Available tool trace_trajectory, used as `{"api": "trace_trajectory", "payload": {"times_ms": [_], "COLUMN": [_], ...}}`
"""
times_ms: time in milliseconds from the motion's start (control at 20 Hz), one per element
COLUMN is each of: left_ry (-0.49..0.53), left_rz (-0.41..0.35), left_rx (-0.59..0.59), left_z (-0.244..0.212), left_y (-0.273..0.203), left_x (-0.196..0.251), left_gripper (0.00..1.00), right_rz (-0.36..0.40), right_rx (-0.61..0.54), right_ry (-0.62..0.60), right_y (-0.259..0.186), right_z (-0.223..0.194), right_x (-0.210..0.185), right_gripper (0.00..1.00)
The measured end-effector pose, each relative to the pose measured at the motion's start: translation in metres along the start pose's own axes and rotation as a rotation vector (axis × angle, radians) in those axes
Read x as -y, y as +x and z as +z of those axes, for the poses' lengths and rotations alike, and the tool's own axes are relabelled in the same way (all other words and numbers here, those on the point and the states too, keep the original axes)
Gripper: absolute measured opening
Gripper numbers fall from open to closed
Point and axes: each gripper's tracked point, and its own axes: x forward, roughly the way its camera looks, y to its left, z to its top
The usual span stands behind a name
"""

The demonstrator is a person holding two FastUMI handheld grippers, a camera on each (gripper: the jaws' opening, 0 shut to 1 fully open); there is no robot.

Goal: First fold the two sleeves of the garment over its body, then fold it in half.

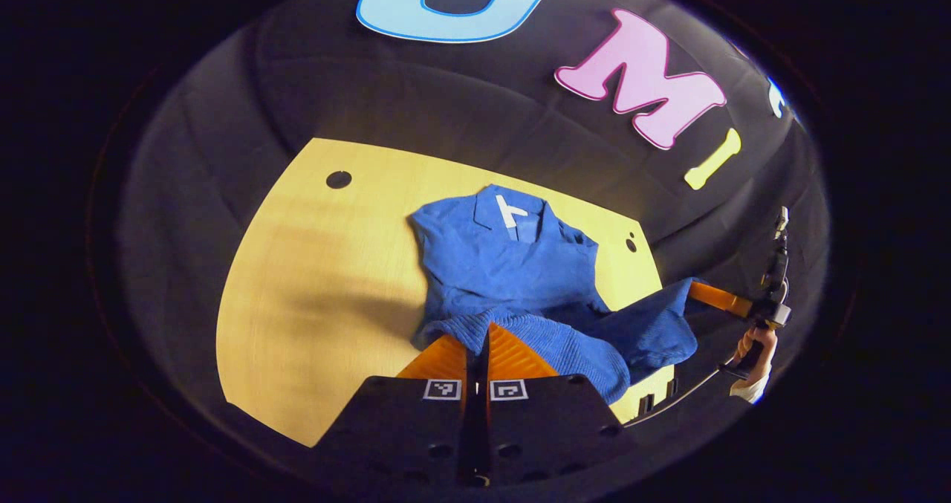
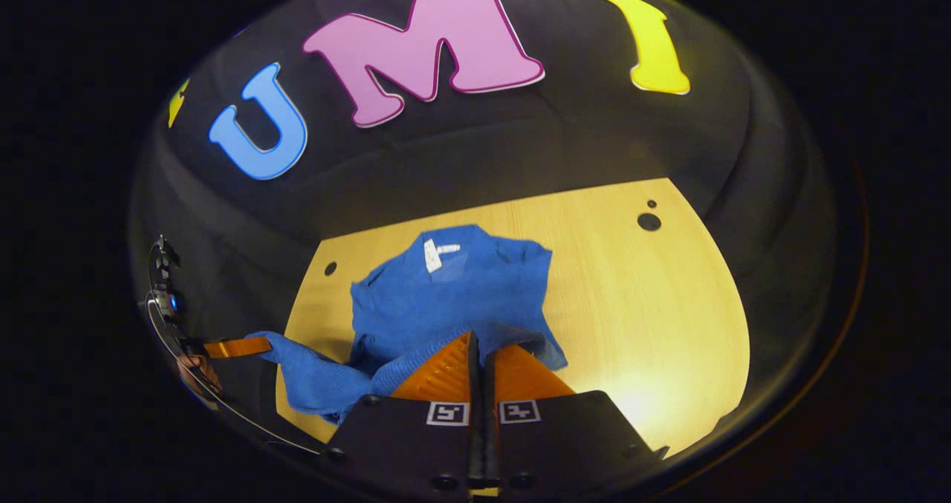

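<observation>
While lying on a wooden table (image 1: 312,295), blue garment (image 1: 505,265), hem edge pinched by left gripper (image 1: 481,339) and right gripper (image 2: 475,347), fingers closed on cloth.

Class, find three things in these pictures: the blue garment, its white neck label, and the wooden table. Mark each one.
Blue garment (image 1: 505,273): left gripper view, on its chest panel.
White neck label (image 2: 432,255): right gripper view, on the label's middle, inside the collar.
Wooden table (image 2: 639,310): right gripper view, on bare top beside the garment.

The garment (image 1: 513,265) lies on the table (image 1: 319,280), collar toward twelve o'clock. The left gripper (image 1: 479,339) pinches its hem at six; the right gripper (image 1: 695,291) holds cloth at four.
</observation>
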Motion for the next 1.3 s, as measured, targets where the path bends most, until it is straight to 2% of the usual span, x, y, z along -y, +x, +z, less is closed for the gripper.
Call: {"api": "trace_trajectory", "payload": {"times_ms": [50, 200, 350, 450, 600, 700, 800, 850, 950, 1050, 1100, 1250, 1300], "left_ry": [-0.015, -0.079, -0.032, -0.042, -0.173, -0.195, -0.210, -0.217, -0.244, -0.252, -0.235, -0.135, -0.104], "left_rz": [0.022, 0.012, 0.052, 0.075, 0.073, 0.117, 0.158, 0.164, 0.144, 0.128, 0.146, 0.240, 0.246], "left_rx": [0.015, 0.042, 0.026, -0.028, -0.105, -0.135, -0.123, -0.084, -0.006, 0.028, 0.026, 0.074, 0.115], "left_z": [0.020, 0.071, 0.101, 0.106, 0.100, 0.094, 0.095, 0.103, 0.116, 0.122, 0.122, 0.132, 0.141], "left_y": [0.011, 0.052, 0.107, 0.145, 0.191, 0.212, 0.220, 0.230, 0.232, 0.232, 0.228, 0.219, 0.217], "left_x": [-0.008, -0.015, -0.035, -0.047, -0.052, -0.071, -0.082, -0.087, -0.083, -0.080, -0.081, -0.089, -0.088], "left_gripper": [0.00, 0.00, 0.00, 0.00, 0.00, 0.00, 0.13, 0.37, 0.58, 0.81, 0.79, 0.85, 0.85], "right_rz": [0.001, -0.009, -0.049, -0.042, -0.048, -0.066, -0.053, -0.040, -0.008, -0.004, -0.019, -0.004, -0.001], "right_rx": [0.020, 0.049, 0.029, -0.035, -0.117, -0.157, -0.154, -0.146, -0.129, -0.063, -0.025, 0.066, 0.090], "right_ry": [-0.008, 0.014, 0.007, 0.066, 0.178, 0.223, 0.251, 0.266, 0.322, 0.336, 0.318, 0.235, 0.195], "right_y": [0.014, 0.070, 0.141, 0.188, 0.244, 0.270, 0.288, 0.292, 0.292, 0.294, 0.291, 0.272, 0.265], "right_z": [0.018, 0.060, 0.089, 0.092, 0.079, 0.067, 0.066, 0.068, 0.078, 0.093, 0.101, 0.118, 0.122], "right_x": [0.000, 0.010, 0.035, 0.038, 0.048, 0.058, 0.062, 0.061, 0.057, 0.058, 0.064, 0.057, 0.053], "right_gripper": [0.01, 0.01, 0.00, 0.01, 0.00, 0.00, 0.03, 0.03, 0.11, 0.65, 0.92, 0.95, 0.95]}}
